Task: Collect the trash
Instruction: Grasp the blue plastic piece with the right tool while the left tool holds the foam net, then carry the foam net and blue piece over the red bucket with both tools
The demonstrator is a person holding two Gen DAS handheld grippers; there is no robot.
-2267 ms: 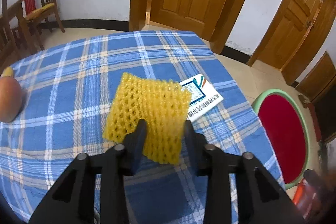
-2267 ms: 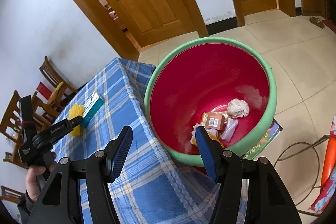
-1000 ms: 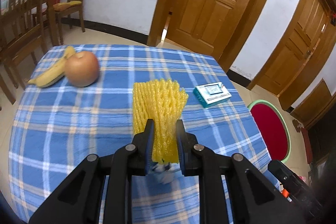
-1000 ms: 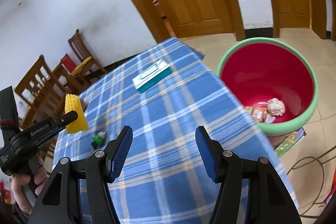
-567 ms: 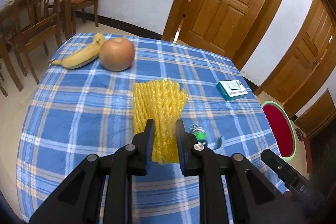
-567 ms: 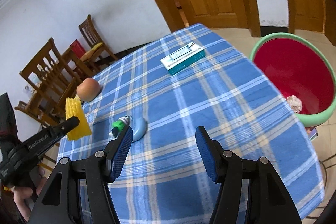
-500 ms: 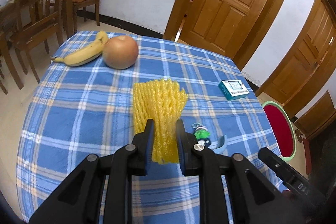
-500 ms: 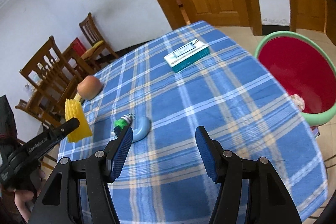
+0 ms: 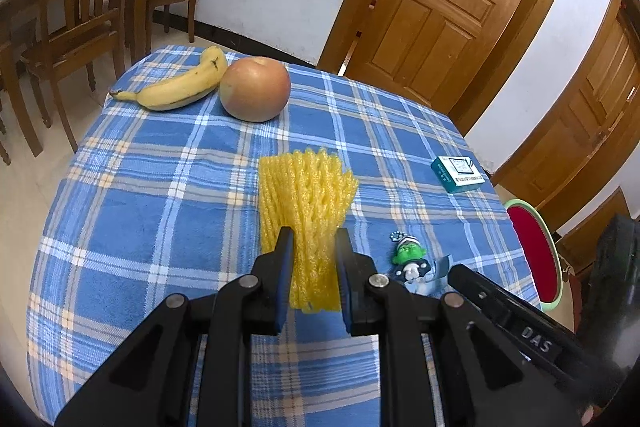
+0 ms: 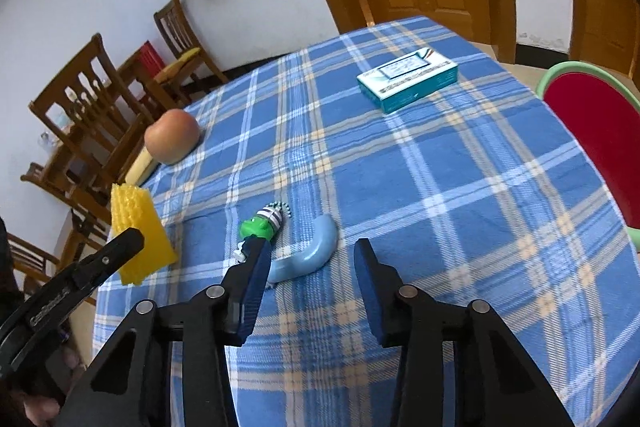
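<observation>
My left gripper (image 9: 312,247) is shut on a yellow foam fruit net (image 9: 306,195) and holds it upright above the blue checked tablecloth (image 9: 160,187). The right wrist view shows that net (image 10: 136,227) at the left, in the left gripper (image 10: 132,239). My right gripper (image 10: 310,255) hangs low over a curved pale-blue scrap (image 10: 314,251) and a small green toy figure (image 10: 260,225). Its jaws are closing. The scrap lies in the gap between them, and the pads do not press on it. One right finger (image 9: 460,273) reaches in beside the toy (image 9: 408,255).
A red bin with a green rim (image 10: 560,75) stands on the floor past the table's right edge. A teal box (image 10: 408,79) lies on the far right of the cloth. An apple (image 9: 256,89) and a banana (image 9: 176,87) lie far left. Wooden chairs (image 9: 80,7) stand behind.
My right gripper has come closer to the toy and the blue scrap, and its jaws have narrowed. The left gripper still grips the net and has drifted back a little.
</observation>
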